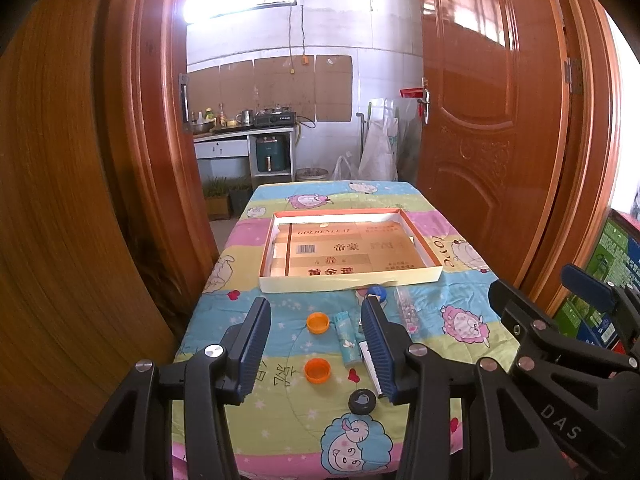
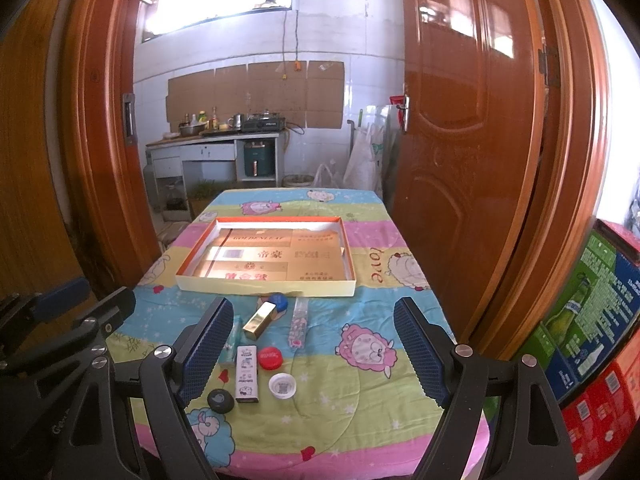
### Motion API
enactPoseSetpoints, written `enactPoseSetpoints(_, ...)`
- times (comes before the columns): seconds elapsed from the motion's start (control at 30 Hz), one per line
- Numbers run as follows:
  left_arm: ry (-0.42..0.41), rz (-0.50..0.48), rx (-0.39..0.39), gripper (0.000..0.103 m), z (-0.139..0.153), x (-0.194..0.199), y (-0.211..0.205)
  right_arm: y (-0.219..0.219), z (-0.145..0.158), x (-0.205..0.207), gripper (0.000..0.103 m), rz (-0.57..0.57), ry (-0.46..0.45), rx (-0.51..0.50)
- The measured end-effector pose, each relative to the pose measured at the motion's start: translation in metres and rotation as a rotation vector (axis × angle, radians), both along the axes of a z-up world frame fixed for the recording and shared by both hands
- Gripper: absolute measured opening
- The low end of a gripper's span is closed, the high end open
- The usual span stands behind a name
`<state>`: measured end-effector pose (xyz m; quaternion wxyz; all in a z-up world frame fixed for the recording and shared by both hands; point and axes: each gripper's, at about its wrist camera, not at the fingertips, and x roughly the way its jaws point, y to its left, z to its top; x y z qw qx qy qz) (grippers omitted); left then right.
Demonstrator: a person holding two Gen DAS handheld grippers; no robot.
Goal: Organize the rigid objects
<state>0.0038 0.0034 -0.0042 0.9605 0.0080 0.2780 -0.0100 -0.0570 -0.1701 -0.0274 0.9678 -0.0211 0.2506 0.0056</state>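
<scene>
1. This is a lived-in home; the view passes a varnished wooden door (image 2: 472,128), standing open, into a plain kitchen.
2. Against the white-tiled back wall (image 2: 360,32) stands a counter (image 2: 212,140) with a kettle, bottles, a metal bowl and a tabletop stove (image 2: 264,123).
3. Flattened cardboard sheets (image 2: 256,88) are stuck to the tiles behind the stove.
4. A table in the doorway wears a cartoon-sheep bedcloth (image 2: 360,320).
5. Printed drink cartons (image 2: 592,320) are stacked beside its right edge.
</scene>
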Motion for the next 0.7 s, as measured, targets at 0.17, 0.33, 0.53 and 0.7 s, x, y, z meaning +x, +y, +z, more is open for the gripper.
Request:
enactPoseSetpoints(0.17, 0.001, -0.001, 0.0, 0.047, 0.0003, 0.0003, 0.0006, -0.0003, -0.0001, -0.0012, 0.084, 0.002, -0.001, 0.002)
enactPoseSetpoints(0.33, 0.002, -0.003, 0.0, 0.047, 0.0, 0.0004, -0.0001, 0.001, 0.0002, -0.0011, 0.084, 0.0, -0.001, 0.002)
enactPoseSetpoints(0.53, 0.006, -0.001, -0.003, 0.047, -0.0002, 0.0, 0.0027, 0.0005, -0.0008, -0.0004, 0.084, -0.001, -0.001, 0.003)
enactPoseSetpoints(0.7, 0.005, 0.0, -0.001, 0.047, -0.0015, 0.001, -0.0006, 0.0021, -0.0008, -0.0009, 0.084, -0.001, 0.0, 0.006)
